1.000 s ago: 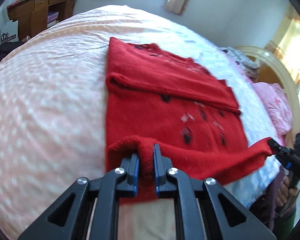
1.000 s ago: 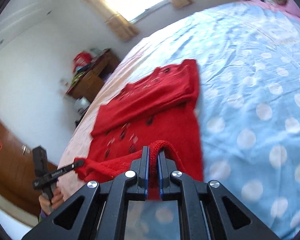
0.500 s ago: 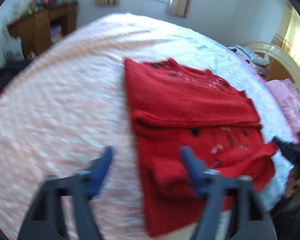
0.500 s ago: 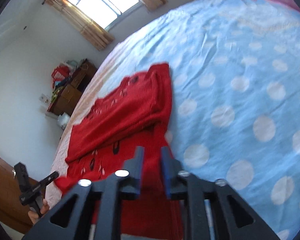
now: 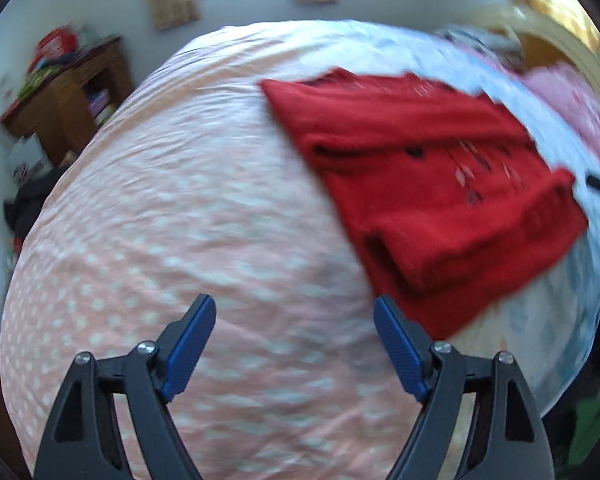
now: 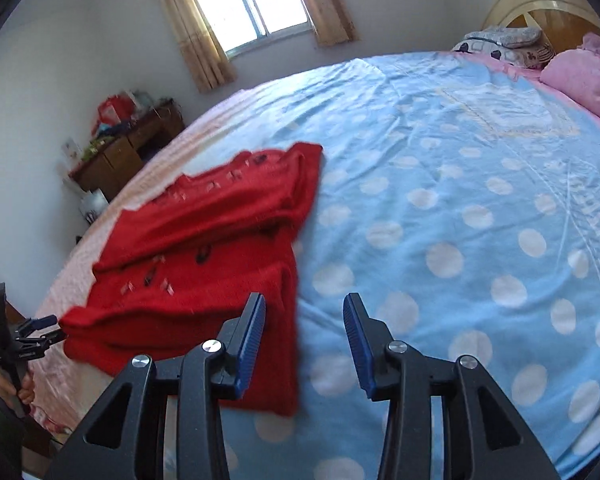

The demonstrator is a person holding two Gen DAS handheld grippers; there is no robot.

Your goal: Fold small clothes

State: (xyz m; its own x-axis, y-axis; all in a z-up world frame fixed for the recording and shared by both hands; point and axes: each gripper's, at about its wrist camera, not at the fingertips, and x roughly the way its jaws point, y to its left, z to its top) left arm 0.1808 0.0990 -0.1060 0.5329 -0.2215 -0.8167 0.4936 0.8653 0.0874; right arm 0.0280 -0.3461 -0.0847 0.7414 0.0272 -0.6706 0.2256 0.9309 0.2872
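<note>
A red knit sweater [image 5: 428, 184] lies on the bed, its far edge and its near edge both folded onto its middle. It also shows in the right wrist view [image 6: 204, 248]. My left gripper [image 5: 294, 344] is open and empty, above the pink bedspread, to the left of the sweater. My right gripper [image 6: 304, 344] is open and empty, over the sweater's near right corner and the blue sheet. The left gripper also shows small at the sweater's left end in the right wrist view [image 6: 40, 328], open.
The bed has a pink dotted cover [image 5: 160, 220] and a blue dotted sheet [image 6: 460, 200]. Pink pillows [image 6: 584, 72] and a headboard [image 6: 540, 4] stand at the far right. A wooden desk [image 6: 128, 148] stands by the wall under the window.
Both grippers have let go of the sweater's near edge, which now lies folded on the sweater. Both have opened wide and drawn back; the left one has swung left.
</note>
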